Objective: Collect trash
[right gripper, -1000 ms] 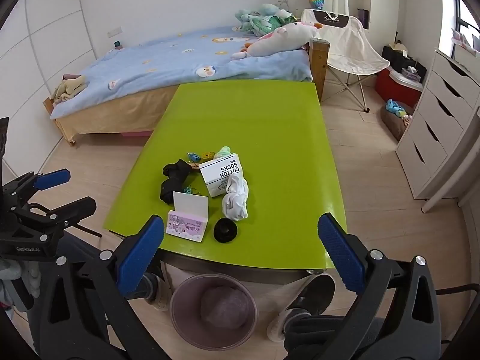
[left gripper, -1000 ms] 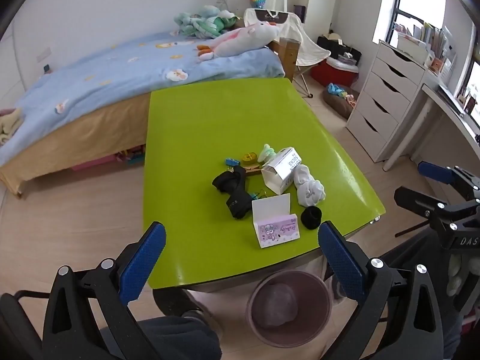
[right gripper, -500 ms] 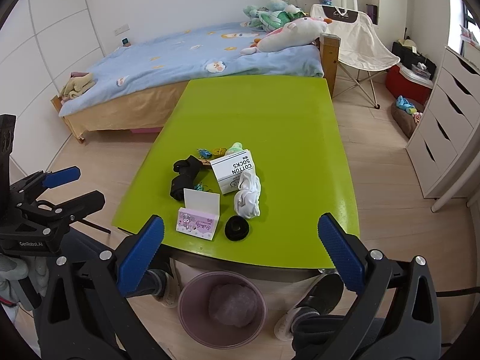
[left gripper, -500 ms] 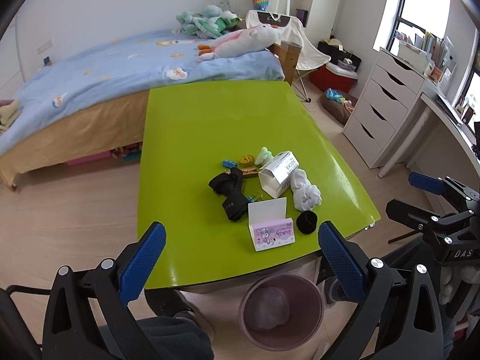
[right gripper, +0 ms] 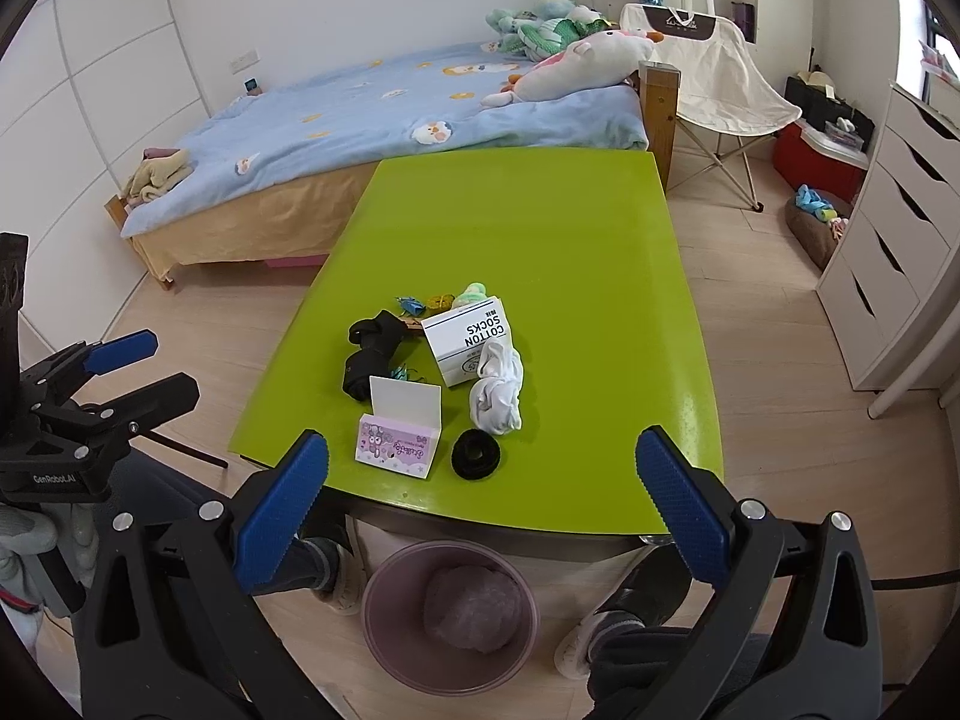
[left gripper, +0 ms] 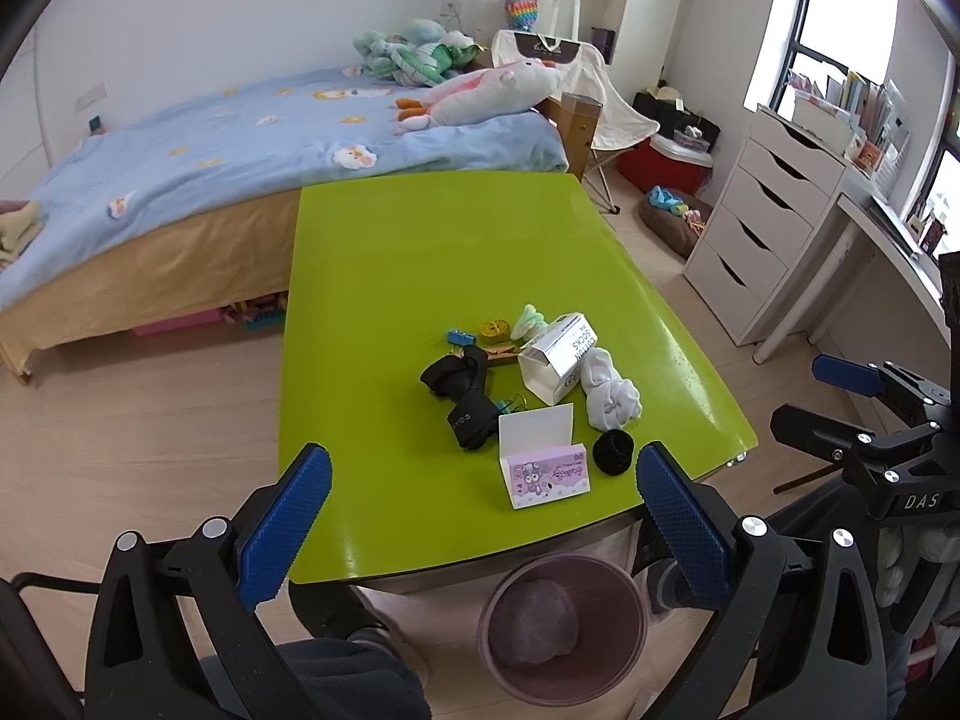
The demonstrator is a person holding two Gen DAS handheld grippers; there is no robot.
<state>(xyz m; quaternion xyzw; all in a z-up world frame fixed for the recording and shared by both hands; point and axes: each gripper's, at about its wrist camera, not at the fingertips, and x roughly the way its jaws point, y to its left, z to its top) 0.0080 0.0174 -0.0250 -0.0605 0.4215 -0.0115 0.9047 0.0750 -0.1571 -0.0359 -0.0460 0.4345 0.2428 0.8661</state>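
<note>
Both the left gripper [left gripper: 480, 516] and the right gripper [right gripper: 480, 510] are held above the near edge of the lime-green rectangular table [left gripper: 420, 252], jaws spread wide and empty. Clustered near that edge are a pink printed carton with raised flap [left gripper: 546, 471], a white "COTTON SOCKS" cardboard box [right gripper: 465, 339], a white balled sock [right gripper: 498, 390], a black fabric sock [left gripper: 465, 396] and a black hair tie [right gripper: 476, 453]. A mauve round plastic waste bin [right gripper: 384, 642] is positioned on the floor below the near edge.
</note>
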